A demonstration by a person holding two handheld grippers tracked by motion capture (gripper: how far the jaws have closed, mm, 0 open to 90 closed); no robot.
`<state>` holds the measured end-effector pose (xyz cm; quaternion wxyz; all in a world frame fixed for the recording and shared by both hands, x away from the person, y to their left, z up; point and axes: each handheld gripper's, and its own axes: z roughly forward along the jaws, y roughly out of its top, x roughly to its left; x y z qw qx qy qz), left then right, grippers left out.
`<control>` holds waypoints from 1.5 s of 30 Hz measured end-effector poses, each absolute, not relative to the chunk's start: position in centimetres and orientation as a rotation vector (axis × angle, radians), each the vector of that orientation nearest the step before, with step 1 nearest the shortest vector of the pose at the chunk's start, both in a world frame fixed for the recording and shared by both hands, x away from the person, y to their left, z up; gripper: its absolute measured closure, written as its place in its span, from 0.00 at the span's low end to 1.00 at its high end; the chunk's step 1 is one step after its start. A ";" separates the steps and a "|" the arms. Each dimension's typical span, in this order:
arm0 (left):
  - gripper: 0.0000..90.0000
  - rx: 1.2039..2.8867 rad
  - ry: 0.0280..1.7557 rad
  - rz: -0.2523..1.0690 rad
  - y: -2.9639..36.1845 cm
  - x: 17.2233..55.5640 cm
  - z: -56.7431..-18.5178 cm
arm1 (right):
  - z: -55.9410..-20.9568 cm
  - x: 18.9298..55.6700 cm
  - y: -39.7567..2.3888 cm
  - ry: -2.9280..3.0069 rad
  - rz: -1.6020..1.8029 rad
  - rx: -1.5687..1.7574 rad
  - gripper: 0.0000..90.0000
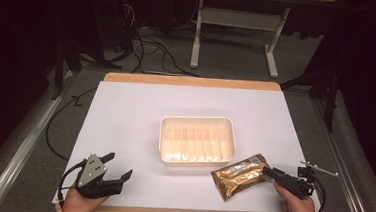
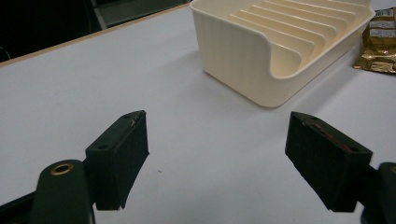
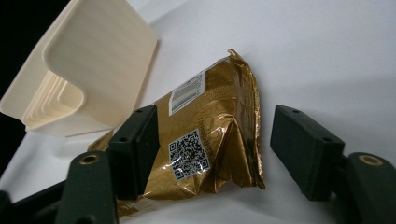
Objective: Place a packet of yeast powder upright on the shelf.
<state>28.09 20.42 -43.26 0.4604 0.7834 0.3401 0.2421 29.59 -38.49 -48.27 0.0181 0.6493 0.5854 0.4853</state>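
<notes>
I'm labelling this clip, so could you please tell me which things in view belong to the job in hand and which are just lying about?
In the job:
- crinkled gold foil packet, between the right gripper's open jaws
- cream plastic slotted tray, beside the packet

Lying about:
- left gripper, jaws open on nothing
- white-covered table
- floor cables

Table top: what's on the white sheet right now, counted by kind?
Cream ribbed plastic tray: 1
Gold foil snack packet with a QR code label: 1
Hand-held black two-jaw tool: 2, left and right
Total: 4
</notes>
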 end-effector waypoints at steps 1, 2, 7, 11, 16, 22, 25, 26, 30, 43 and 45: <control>0.24 1.928 0.837 0.595 20.4 28.1 -43.3 | -48.4 29.6 -38.6 1.806 1.529 2.032 0.38; 0.24 1.929 0.836 0.595 20.4 28.1 -43.3 | -48.5 29.6 -38.8 1.807 1.558 2.045 0.43; 0.24 1.933 0.834 0.591 20.3 28.1 -43.3 | -48.6 29.6 -38.5 1.853 1.572 2.047 0.51; 0.24 1.937 0.832 0.593 20.3 28.2 -43.3 | -48.7 29.7 -38.3 1.883 1.555 2.042 0.59; 0.24 1.938 0.832 0.593 20.3 28.2 -43.3 | -48.6 29.5 -38.4 1.879 1.582 2.020 0.74; 0.24 1.940 0.831 0.595 20.2 28.2 -43.3 | -47.7 29.2 -38.0 1.866 1.584 1.926 0.94; 0.24 1.940 0.830 0.596 20.3 28.2 -43.3 | -46.9 29.0 -37.9 1.844 1.575 1.885 0.99; 0.24 1.940 0.830 0.595 20.3 28.2 -43.3 | -46.9 29.0 -37.9 1.844 1.575 1.885 0.99; 0.24 1.942 0.828 0.596 20.3 28.2 -43.3 | -46.2 28.8 -37.6 1.838 1.571 1.832 1.00; 0.24 1.944 0.824 0.597 20.3 28.2 -43.2 | -44.0 27.7 -36.9 1.809 1.623 1.623 1.00; 0.24 1.943 0.824 0.596 20.3 28.2 -43.2 | -43.7 27.5 -36.7 1.800 1.630 1.595 1.00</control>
